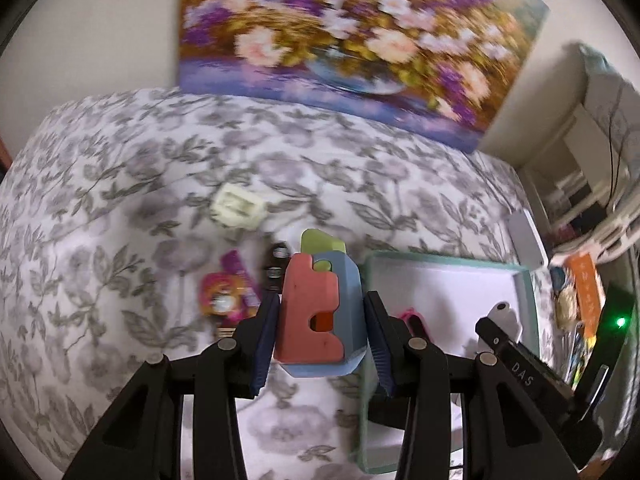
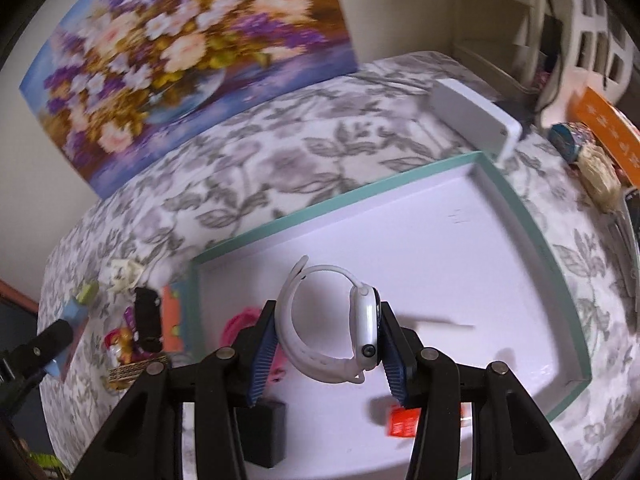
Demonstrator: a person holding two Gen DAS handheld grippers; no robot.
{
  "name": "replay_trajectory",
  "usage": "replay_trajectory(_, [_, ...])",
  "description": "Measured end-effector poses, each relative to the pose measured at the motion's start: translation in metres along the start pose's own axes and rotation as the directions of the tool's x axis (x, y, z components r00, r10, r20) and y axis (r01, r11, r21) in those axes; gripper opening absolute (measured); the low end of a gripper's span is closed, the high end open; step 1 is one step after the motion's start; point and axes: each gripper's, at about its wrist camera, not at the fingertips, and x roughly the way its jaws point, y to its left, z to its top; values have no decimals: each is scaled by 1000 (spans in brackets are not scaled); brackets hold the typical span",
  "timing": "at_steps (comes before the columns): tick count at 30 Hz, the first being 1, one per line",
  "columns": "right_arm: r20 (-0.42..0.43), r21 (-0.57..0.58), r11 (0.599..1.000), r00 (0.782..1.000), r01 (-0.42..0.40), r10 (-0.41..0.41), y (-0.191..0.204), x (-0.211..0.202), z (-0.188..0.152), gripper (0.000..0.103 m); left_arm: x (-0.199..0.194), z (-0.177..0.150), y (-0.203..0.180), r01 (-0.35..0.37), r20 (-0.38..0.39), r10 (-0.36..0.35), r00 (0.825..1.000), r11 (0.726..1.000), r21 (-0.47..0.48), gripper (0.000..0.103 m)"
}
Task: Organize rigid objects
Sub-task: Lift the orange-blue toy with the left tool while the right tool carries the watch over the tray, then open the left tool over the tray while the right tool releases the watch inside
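Observation:
My left gripper (image 1: pixel 322 320) is shut on a puzzle block (image 1: pixel 320 312) of red, blue and green pieces, held above the floral cloth just left of the teal-rimmed tray (image 1: pixel 528 304). My right gripper (image 2: pixel 326 340) is shut on a white smartwatch (image 2: pixel 332 328) with a blue face, hanging over the white floor of the tray (image 2: pixel 532 224). In the tray lie a black box (image 2: pixel 262 434), a red packet (image 2: pixel 404 420) and a pink item (image 2: pixel 236 326). The right gripper's finger (image 1: pixel 516 356) shows at the right of the left wrist view.
On the cloth left of the tray lie a cream plastic piece (image 1: pixel 238 210), a black clip (image 1: pixel 276 264), a colourful toy packet (image 1: pixel 228 288) and an orange card (image 2: pixel 174 318). A white box (image 2: pixel 476 120) sits beyond the tray. A flower painting (image 1: pixel 352 40) leans on the wall. Clutter stands at right.

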Motion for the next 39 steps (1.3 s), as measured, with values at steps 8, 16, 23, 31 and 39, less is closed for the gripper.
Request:
replay_trajectory(8, [2, 61, 998, 1000, 26, -26, -33, 4, 9, 50, 25, -8, -63, 44, -4, -44, 999, 993, 109, 44])
replay_trajectory(16, [6, 68, 996, 999, 52, -52, -51, 11, 17, 50, 56, -15, -99, 84, -30, -81, 996, 985, 151, 44])
replay_trajectory(23, [4, 99, 993, 998, 65, -65, -67, 16, 19, 50, 67, -19, -117, 78, -11, -77, 997, 971, 224, 44])
replay_trajectory(31, [-6, 96, 993, 997, 73, -73, -71, 18, 17, 50, 65, -20, -124, 60, 6, -64, 998, 963, 261, 44])
replay_trajectory(39, [-11, 82, 994, 997, 77, -76, -69, 18, 17, 51, 66, -18, -116, 42, -4, -42, 999, 969, 242, 44])
